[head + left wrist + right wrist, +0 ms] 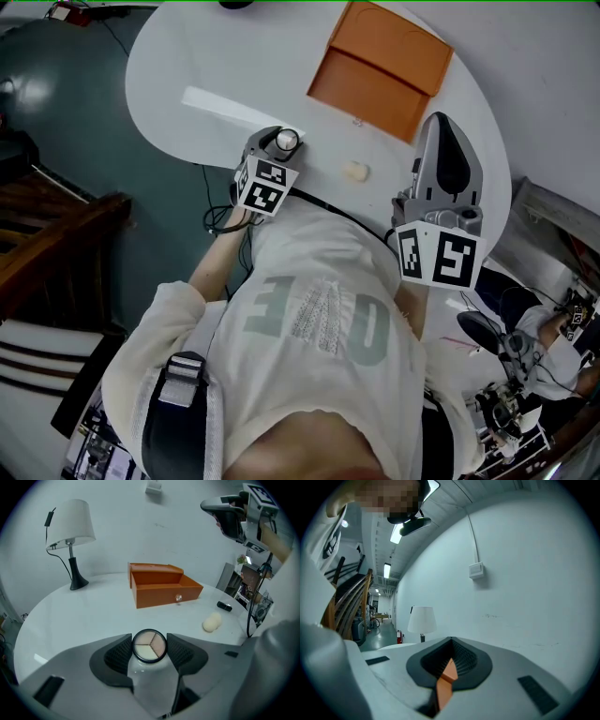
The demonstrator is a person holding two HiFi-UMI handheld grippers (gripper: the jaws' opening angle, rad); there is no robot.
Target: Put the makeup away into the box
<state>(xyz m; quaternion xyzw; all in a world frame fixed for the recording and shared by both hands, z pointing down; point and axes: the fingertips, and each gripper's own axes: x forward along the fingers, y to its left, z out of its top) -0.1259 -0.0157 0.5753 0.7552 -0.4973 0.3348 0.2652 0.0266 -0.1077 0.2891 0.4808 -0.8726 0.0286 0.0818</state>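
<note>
My left gripper (pixel 149 648) is shut on a round compact (pixel 149 645) with three pale shades; both pads touch its rim. In the head view the compact (pixel 286 141) sits at that gripper's (pixel 278 142) tip, over the white table's near edge. The orange box (pixel 380 67) stands open at the far side of the table, and in the left gripper view the orange box (pixel 161 588) lies straight ahead. My right gripper (pixel 448 141) hangs above the table to the right, jaws together and empty. Through its closed pads (pixel 461 658) only a sliver of orange shows.
A beige sponge (pixel 354 171) lies between the grippers on the round white table (pixel 187 56). A small black tube (pixel 224 606) rests right of the box. A white-shaded lamp (pixel 70 527) stands at the far left. My torso fills the head view's lower half.
</note>
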